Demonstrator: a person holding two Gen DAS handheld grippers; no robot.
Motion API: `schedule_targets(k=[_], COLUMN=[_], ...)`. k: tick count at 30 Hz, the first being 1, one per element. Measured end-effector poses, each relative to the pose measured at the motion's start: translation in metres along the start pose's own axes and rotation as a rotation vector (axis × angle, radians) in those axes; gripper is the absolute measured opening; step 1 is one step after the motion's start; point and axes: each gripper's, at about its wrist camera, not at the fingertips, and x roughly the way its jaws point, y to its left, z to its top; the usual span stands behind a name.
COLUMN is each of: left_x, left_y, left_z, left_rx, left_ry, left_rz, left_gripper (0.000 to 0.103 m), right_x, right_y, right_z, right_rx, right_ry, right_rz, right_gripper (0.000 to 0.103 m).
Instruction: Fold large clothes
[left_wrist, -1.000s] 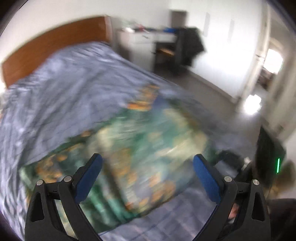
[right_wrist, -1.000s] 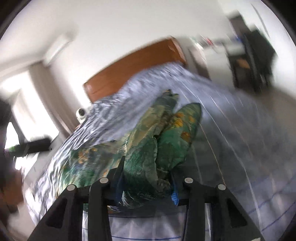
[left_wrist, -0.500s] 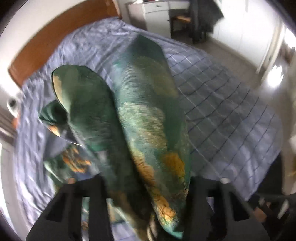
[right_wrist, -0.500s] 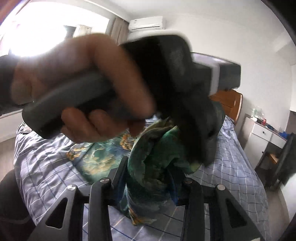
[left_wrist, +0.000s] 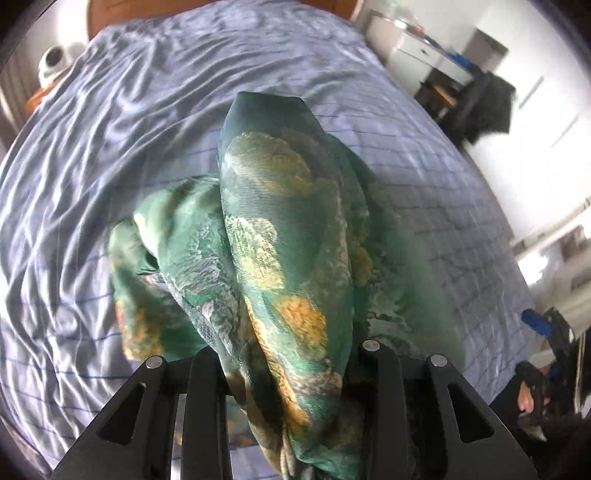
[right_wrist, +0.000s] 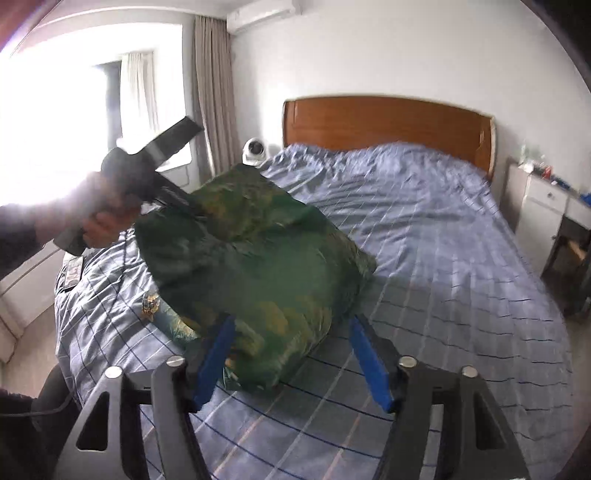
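Observation:
A green garment with orange and pale print hangs in a loose bundle over the bed's blue checked sheet, its low end resting on the sheet. In the right wrist view a person's hand holds my left gripper at the bundle's upper left, fingertips buried in the cloth. In the left wrist view my left gripper is shut on the bunched garment, which covers both pads. My right gripper is opening: its blue pads stand apart on either side of the bundle's near end, the right pad clear of it.
A wooden headboard stands at the far end. A white round device sits beside the bed near the curtained window. A white desk and a chair draped with dark clothes stand to the right. A small flat item lies at the bed's left edge.
My left gripper went from wide open to shut on the garment and swung off to the left. My right gripper's pads have parted from the cloth they were clamping.

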Motion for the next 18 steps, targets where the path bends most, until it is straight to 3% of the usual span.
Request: schedule_targets(k=[6, 10, 13, 18], left_x=[0.008, 0.027, 0.044, 0.056], left_y=[0.056, 0.082, 0.103, 0.121], left_z=[-0.016, -0.035, -0.056, -0.073], left_rx=[-0.094, -0.134, -0.186, -0.273], left_ry=[-0.021, -0.022, -0.017, -0.064], left_rz=[-0.046, -0.070, -0.138, -0.235], left_gripper=[0.034, 0.037, 0.038, 0.040], right_x=[0.080, 0.128, 0.173, 0.188], right_y=[0.020, 0.041, 0.043, 0.048], right_z=[0.012, 0.010, -0.008, -0.021], right_rx=[0.018, 0.005, 0.053, 0.070], right_ry=[0.104, 0.152, 0.298, 0.333], right_rz=[0.131, 0.200, 0.267, 0.254], right_gripper=[0.049, 0.050, 0.051, 0.049])
